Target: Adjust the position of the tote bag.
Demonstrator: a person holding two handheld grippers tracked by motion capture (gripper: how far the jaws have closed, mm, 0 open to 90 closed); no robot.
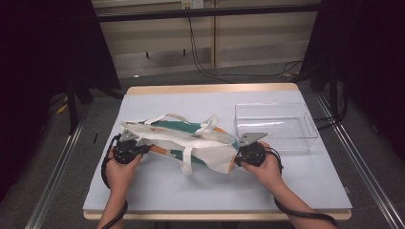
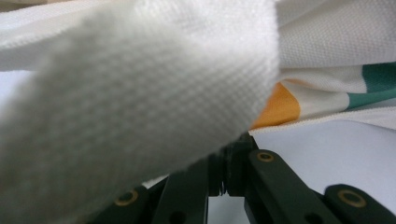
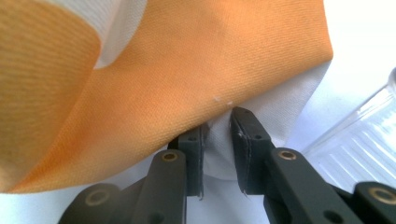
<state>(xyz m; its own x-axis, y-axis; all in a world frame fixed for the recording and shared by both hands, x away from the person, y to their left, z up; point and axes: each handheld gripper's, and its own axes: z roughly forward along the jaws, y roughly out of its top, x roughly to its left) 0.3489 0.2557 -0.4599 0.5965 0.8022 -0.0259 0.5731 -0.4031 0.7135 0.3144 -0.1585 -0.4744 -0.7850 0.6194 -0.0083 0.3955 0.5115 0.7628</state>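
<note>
A white tote bag with green and orange patches lies crumpled across the middle of the pale blue table. At the bag's left end, my left gripper has its jaws closed tight. In the left gripper view, white woven fabric runs out of the gripper and drapes over it. My right gripper is at the bag's right end. In the right gripper view, that gripper pinches a fold of white cloth under an orange panel.
A clear plastic tray stands on the table behind and to the right of my right gripper, and its ribbed wall is close by in the right gripper view. Cables lie on the floor beyond the table's far edge.
</note>
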